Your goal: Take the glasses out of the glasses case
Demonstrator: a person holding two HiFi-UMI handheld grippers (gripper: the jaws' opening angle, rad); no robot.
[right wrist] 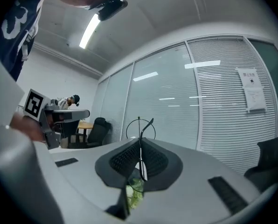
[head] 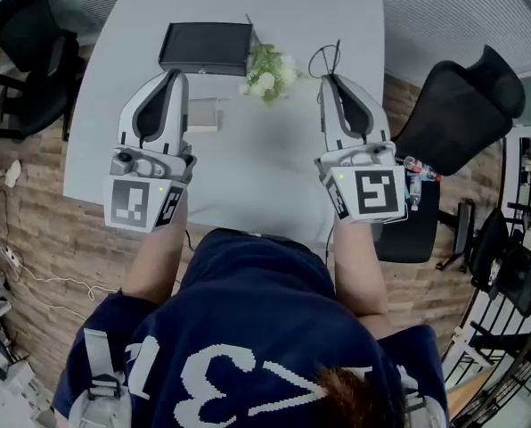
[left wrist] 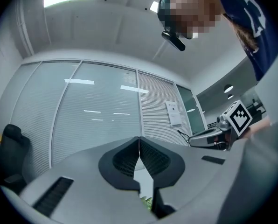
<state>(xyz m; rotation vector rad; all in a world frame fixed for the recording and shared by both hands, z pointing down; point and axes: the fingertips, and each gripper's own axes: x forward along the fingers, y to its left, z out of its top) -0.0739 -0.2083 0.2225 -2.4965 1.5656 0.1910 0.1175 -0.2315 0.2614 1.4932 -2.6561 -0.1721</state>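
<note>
Okay, right gripper [right wrist: 140,146]: jaws pinched together on thin black wire-framed glasses [right wrist: 139,126], one round lens rim and a temple arm sticking up above the jaw tips. In the head view the glasses hang off that gripper's tip over the far right part of the pale grey table [head: 248,172], clear of the flat black rectangular glasses case [head: 205,47]. The case sits at the table's far edge, well left of the glasses; I can't tell whether its lid is up.

Left gripper [left wrist: 139,141]: jaws closed tip to tip, nothing between them. It hovers over the left side of the table, near the case's front. A small pale boxy object [head: 203,114] lies just beside it, too small to identify.

A small bunch of green-and-white flowers [head: 267,68] sits between case and glasses. A black office chair [head: 461,105] stands right of the table on a wood-plank floor [head: 61,239].
</note>
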